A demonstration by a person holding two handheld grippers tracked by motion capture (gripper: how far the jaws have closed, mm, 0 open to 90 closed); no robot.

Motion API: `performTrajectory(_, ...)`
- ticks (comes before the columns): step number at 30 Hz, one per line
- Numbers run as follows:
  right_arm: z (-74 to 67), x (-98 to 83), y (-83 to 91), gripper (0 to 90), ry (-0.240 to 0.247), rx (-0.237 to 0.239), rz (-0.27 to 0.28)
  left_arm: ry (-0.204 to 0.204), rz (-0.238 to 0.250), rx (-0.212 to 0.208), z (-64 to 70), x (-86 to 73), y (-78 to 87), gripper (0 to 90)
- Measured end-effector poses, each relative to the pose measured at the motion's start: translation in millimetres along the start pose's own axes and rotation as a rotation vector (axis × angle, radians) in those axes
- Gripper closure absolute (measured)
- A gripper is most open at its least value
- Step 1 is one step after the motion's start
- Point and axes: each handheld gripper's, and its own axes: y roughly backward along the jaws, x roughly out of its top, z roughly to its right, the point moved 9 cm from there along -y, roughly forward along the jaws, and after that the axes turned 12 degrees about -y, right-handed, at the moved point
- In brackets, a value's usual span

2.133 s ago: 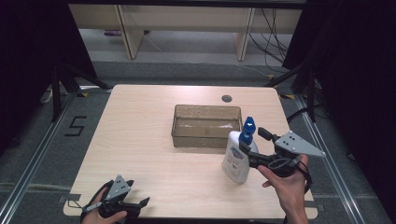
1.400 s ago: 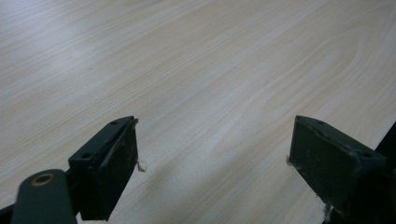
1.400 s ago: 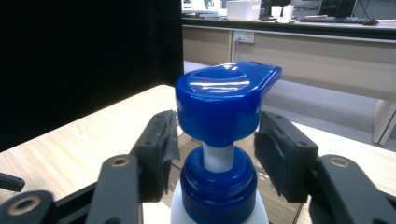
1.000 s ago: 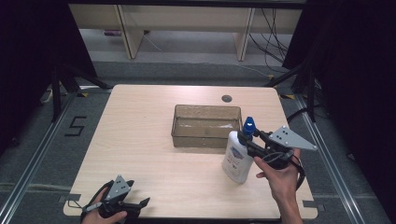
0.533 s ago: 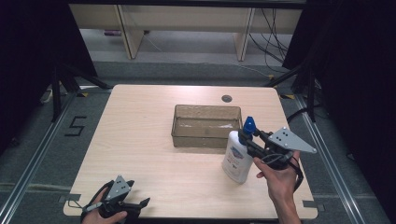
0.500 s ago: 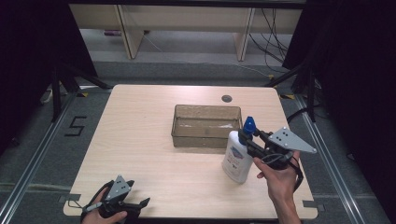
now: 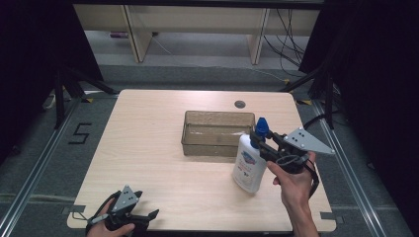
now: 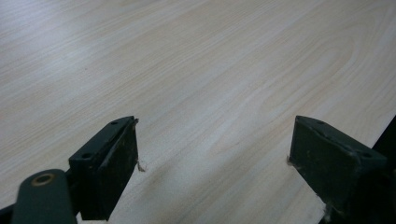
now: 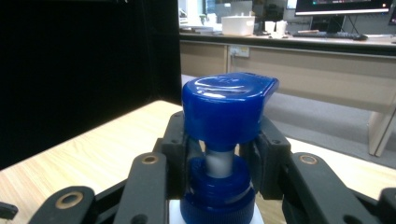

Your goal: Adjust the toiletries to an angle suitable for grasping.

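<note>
1. The light wooden table (image 7: 148, 148) had rounded corners and a small round grommet hole (image 7: 240, 104) near its far edge.
2. A clear rectangular plastic bin (image 7: 215, 133) sat centrally.
3. A white pump bottle (image 7: 249, 163) stood just beside it.

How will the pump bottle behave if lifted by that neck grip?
The bottle is tall and narrow, so probably tippy when set down. The right gripper is shut on the thin stem under the blue pump head; the body may swing below it. The head's overhang should keep it from slipping through.
</note>
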Motion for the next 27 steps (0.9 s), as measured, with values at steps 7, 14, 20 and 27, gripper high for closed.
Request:
performTrajectory(7, -5.5, 13.8, -0.5, 63.4, 0.019, 0.007, 0.007, 0.005, 0.006, -0.010, 0.9, 0.3, 0.2, 14.9)
performTrajectory(14, -8.7, 22.3, -2.9, 63.5, 0.025, 0.031, 0.005, 0.004, 0.003, -0.008, 0.2, 0.1, -0.2, 14.9)
performTrajectory(20, -11.0, 31.0, -4.1, 64.0, 0.004, 0.045, 0.015, 0.008, 0.007, -0.011, 0.8, 0.4, 0.1, 14.9)
performTrajectory(27, -14.4, 36.7, -7.8, 65.8, 0.014, 0.050, 0.016, 0.005, 0.004, -0.009, 0.3, 0.0, -0.1, 14.9)
